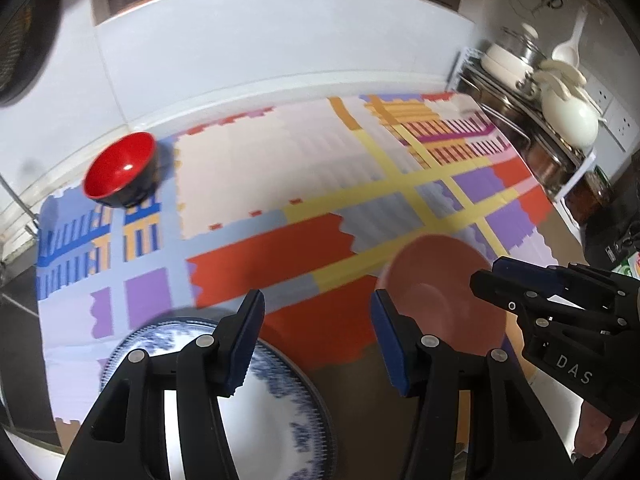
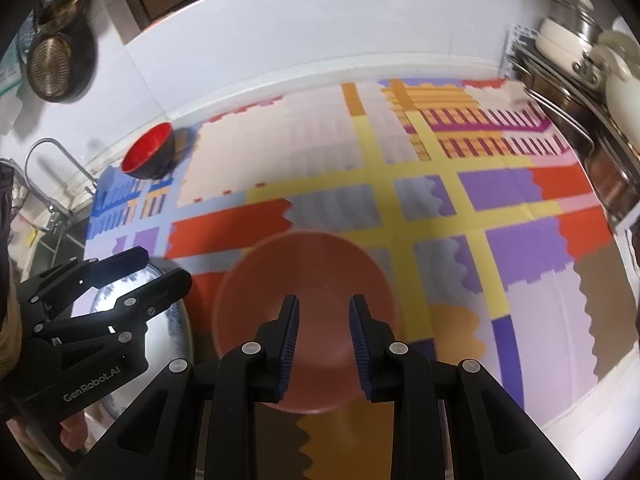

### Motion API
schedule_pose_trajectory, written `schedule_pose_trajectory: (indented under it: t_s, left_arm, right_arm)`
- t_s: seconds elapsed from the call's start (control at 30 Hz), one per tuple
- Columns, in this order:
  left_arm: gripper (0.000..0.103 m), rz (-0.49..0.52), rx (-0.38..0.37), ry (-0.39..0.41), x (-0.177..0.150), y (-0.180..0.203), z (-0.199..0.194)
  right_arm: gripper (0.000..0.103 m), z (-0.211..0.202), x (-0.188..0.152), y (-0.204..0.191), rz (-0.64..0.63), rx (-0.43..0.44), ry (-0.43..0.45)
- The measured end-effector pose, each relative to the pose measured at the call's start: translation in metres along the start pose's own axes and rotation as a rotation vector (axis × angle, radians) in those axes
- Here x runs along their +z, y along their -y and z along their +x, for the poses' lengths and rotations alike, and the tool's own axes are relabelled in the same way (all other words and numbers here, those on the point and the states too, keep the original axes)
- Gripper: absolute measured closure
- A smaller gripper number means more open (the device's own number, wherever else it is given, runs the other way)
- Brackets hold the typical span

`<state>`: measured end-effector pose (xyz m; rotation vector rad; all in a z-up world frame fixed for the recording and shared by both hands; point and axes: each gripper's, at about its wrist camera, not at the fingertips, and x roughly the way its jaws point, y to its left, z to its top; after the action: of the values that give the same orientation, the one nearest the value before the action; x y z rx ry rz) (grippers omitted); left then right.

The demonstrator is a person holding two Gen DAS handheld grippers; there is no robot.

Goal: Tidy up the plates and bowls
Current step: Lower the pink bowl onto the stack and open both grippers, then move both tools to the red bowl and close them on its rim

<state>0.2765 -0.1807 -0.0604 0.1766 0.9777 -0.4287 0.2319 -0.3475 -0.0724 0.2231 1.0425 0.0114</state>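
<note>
A blue-and-white plate (image 1: 272, 416) lies at the near left of the patterned mat, under my left gripper (image 1: 318, 344), which is open and empty above its right rim. A pink bowl (image 2: 308, 320) sits to the right of the plate; it also shows in the left wrist view (image 1: 440, 292). My right gripper (image 2: 324, 348) hangs open over the pink bowl, fingers apart and holding nothing. A red bowl with a black outside (image 1: 122, 170) stands at the mat's far left corner, also seen in the right wrist view (image 2: 150, 156).
A colourful patterned mat (image 1: 280, 184) covers the counter. A dish rack (image 1: 536, 120) with pots and white ladles stands at the right. A tap (image 2: 52, 176) and sink are at the left. A white tiled wall runs behind.
</note>
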Motion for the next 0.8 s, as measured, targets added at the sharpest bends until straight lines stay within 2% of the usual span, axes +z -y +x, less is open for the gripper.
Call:
schedule_pose_trajectory:
  t_s: [0.43, 0.8]
  left_arm:
    - [0.049, -0.060, 0.057, 0.083, 0.008, -0.078, -0.035]
    - [0.048, -0.103, 0.151, 0.138, 0.021, -0.156, -0.054]
  right_arm:
    - [0.076, 0.002, 0.032, -0.075, -0.067, 0.060, 0.074]
    - [0.076, 0.015, 0.065, -0.147, -0.100, 0.120, 0.129]
